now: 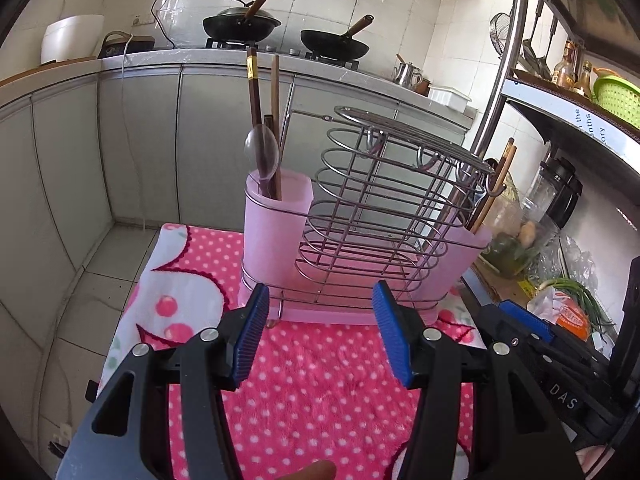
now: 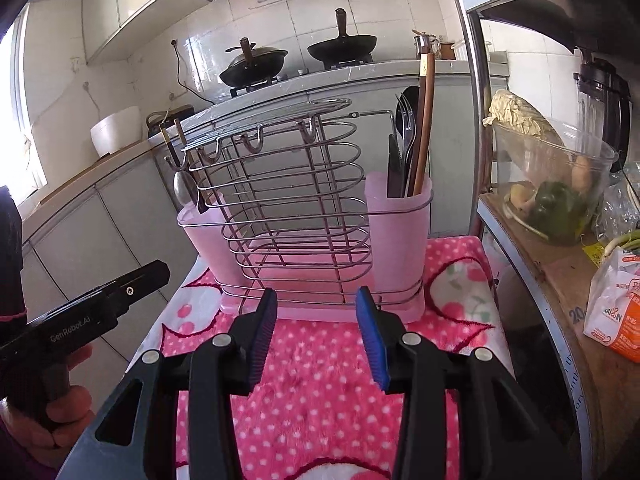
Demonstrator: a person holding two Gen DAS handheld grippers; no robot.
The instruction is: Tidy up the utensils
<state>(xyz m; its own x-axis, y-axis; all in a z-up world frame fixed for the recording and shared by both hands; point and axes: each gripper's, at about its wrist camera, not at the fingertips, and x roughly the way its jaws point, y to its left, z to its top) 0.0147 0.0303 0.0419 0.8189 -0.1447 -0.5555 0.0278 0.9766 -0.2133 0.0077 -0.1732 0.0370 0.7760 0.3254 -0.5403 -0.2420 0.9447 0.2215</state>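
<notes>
The left tool [image 1: 320, 332] has its blue pads standing wide apart with nothing between them; only the pink dotted cloth [image 1: 320, 392] shows in the gap. The right tool [image 2: 316, 332] is also open, a little narrower, and holds nothing. Both hover over the near part of the cloth and point at the rack, without touching it. In the right wrist view the left tool's black body is at the near left, held by a hand [image 2: 60, 404].

Just beyond the fingertips stands the wire rack [image 1: 380, 208] on a pink tray [image 1: 352, 316], which lies on the cloth that covers the bench. A pink cup sits at each end of the rack. The left cup [image 1: 276, 232] holds two brown chopsticks [image 1: 256, 120] and a spoon [image 1: 262, 154], bowl up, all standing nearly upright. The right cup [image 2: 400, 240] holds a dark spoon, a fork [image 2: 408, 132], a dark-handled piece that may be a knife, and tall brown chopsticks [image 2: 426, 120]. The middle of the rack, a set of stacked wire loops with hooks along the top rail, is bare.

Far behind, two black woks [image 1: 240, 26] sit on a stove on the kitchen counter, with a white pot [image 1: 72, 38] at far left. To the right a metal shelf [image 1: 560, 92] carries bottles, a green basket [image 1: 618, 98], a blender [image 1: 558, 188] and a clear bowl of vegetables [image 2: 556, 184].
</notes>
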